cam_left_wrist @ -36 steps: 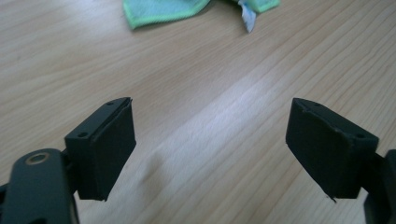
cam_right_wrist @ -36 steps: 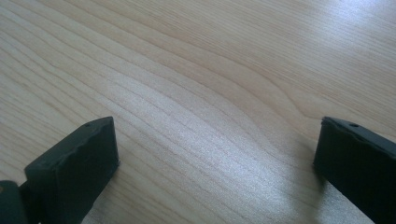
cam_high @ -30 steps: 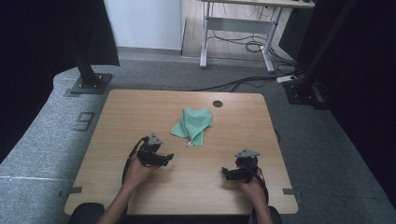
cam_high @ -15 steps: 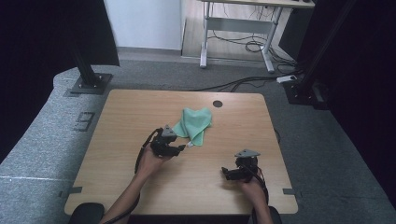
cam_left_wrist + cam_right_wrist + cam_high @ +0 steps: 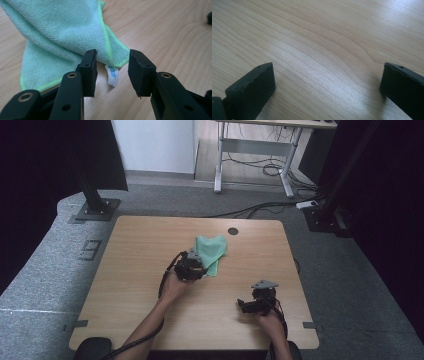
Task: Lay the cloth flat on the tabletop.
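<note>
A light green cloth lies crumpled on the wooden table, just past its middle. My left gripper has its tips at the cloth's near corner. In the left gripper view, that corner and its white label sit between the jaws of the left gripper. The jaws have just been closing, but a gap still shows on both sides and the pads do not press on the cloth. My right gripper rests near the front right, its jaws pointing left. In its own view the right gripper stands wide open over bare wood.
A dark round cable hole sits near the table's far edge. Grey carpet surrounds the table, with black stand bases at the back corners. A desk frame and cables lie farther back.
My left hand has moved forward and to the right, from the bare wood up to the cloth's near corner. The right hand has stayed where it was.
</note>
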Demonstrator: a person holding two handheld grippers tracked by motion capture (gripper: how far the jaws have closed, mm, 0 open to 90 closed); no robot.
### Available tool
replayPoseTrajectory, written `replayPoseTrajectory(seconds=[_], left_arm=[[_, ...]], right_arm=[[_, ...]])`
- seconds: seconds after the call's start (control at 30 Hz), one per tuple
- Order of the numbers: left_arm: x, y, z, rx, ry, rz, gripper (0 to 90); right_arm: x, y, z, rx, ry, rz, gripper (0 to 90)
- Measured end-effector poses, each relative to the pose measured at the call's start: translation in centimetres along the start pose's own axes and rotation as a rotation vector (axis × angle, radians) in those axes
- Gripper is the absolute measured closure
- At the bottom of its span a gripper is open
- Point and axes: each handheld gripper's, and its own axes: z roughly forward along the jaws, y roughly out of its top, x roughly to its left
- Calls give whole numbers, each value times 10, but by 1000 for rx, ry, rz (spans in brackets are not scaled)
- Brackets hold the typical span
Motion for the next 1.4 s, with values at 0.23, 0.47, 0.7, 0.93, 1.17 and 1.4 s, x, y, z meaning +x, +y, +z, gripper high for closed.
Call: replayPoseTrajectory(seconds=[0.23,0.47,0.7,0.93,1.17,1.4], left_arm=[[-3,-1,20,32,50,8,589],[2,-8,30,43,78,-5,782],[-1,-7,20,-1,26,-33,861],[-14,11,-17,-70,-35,-20,861],[-19,37,-63,-117,-25,24,861],[-12,81,-121,-204,13,45,860]], right_arm=[[0,0,0,0,0,0,0],[0,0,0,0,0,0,0],[0,0,0,0,0,0,0],[0,0,0,0,0,0,0],[0,0,0,-1,-1,0,0],[0,0,0,-2,0,-1,0]])
